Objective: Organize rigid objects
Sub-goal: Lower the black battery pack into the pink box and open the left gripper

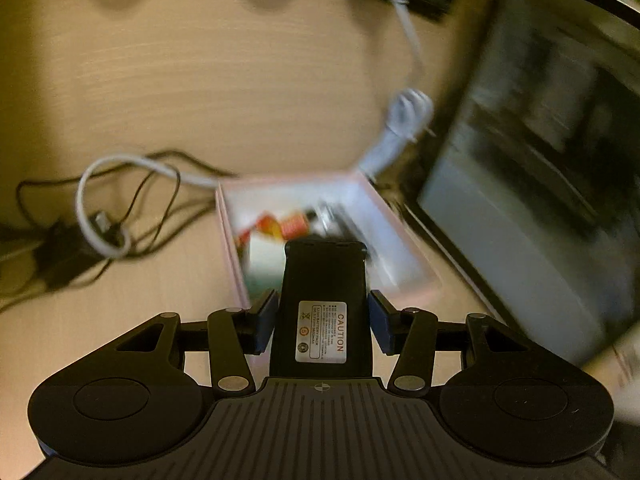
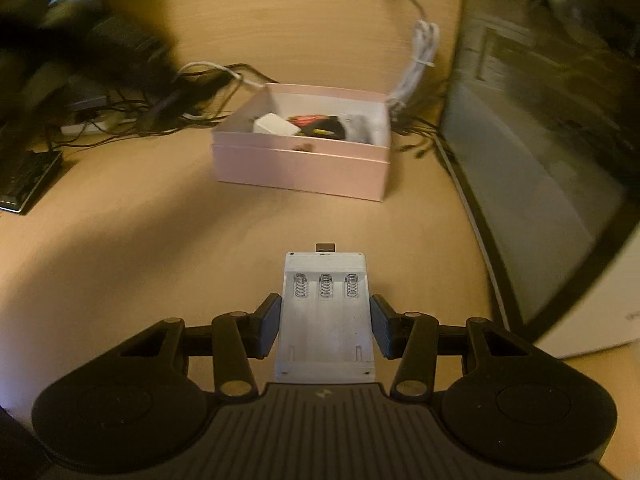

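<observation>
Left tool [image 1: 323,326]: clamps black battery pack [image 1: 323,308] above pink box [image 1: 236,264].
Right tool [image 2: 325,326]: clamps white battery charger [image 2: 326,320] over counter [image 2: 140,260].
Pink box [image 2: 300,170]: holds small items.
Surroundings: cables [image 2: 132,120] left, monitor [image 2: 540,140] right.

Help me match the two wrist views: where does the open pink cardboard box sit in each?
Left wrist: open pink cardboard box at centre, just beyond the held black battery pack.
Right wrist: box upper centre, far across the desk.
Shared landmark: bundled white cable behind its right corner.

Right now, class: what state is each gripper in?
Left gripper: shut on the black battery pack.
Right gripper: shut on the white battery charger.
</observation>
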Motion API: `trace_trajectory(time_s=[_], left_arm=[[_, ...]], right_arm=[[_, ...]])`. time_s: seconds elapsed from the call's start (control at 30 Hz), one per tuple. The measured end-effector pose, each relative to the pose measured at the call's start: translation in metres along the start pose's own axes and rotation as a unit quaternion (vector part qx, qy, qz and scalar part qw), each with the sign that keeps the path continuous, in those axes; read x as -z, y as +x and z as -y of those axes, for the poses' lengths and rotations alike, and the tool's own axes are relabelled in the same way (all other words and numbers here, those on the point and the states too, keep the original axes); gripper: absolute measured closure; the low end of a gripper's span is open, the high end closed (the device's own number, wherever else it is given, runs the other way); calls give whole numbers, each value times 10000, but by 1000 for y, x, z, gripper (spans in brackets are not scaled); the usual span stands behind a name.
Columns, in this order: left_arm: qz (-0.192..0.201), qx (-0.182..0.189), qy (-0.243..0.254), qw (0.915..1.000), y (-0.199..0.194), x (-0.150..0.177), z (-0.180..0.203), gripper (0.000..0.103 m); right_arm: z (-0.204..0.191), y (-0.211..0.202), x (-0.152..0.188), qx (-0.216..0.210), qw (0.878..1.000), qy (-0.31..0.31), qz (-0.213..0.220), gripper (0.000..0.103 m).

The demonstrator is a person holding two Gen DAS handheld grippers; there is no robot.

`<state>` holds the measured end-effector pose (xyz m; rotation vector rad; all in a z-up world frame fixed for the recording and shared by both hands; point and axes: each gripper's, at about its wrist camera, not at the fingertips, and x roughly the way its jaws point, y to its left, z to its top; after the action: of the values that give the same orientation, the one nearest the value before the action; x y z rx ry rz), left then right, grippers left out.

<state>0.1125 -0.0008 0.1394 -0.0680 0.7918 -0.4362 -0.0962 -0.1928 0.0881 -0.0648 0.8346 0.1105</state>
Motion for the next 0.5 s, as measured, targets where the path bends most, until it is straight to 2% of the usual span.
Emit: trace_trajectory(time_s=[0.1, 0.17, 0.33, 0.4, 0.5], left_arm=[[-27, -113, -60, 9999, 45, -22, 7, 49], [-209, -194, -65, 9996, 71, -28, 9, 49], [-738, -443, -246, 9960, 114, -14, 5, 49], [-605, -480, -227, 9968, 112, -7, 3, 52], [-127, -424, -432, 9981, 89, -4, -4, 52]], right_arm=[[12, -3, 6, 132, 9999, 4, -42, 56], [20, -3, 10, 206, 9997, 33, -98, 56], [33, -2, 16, 215, 9995, 110, -200, 56], [35, -2, 19, 206, 9995, 75, -207, 56], [38, 1, 20, 217, 9995, 87, -215, 56]])
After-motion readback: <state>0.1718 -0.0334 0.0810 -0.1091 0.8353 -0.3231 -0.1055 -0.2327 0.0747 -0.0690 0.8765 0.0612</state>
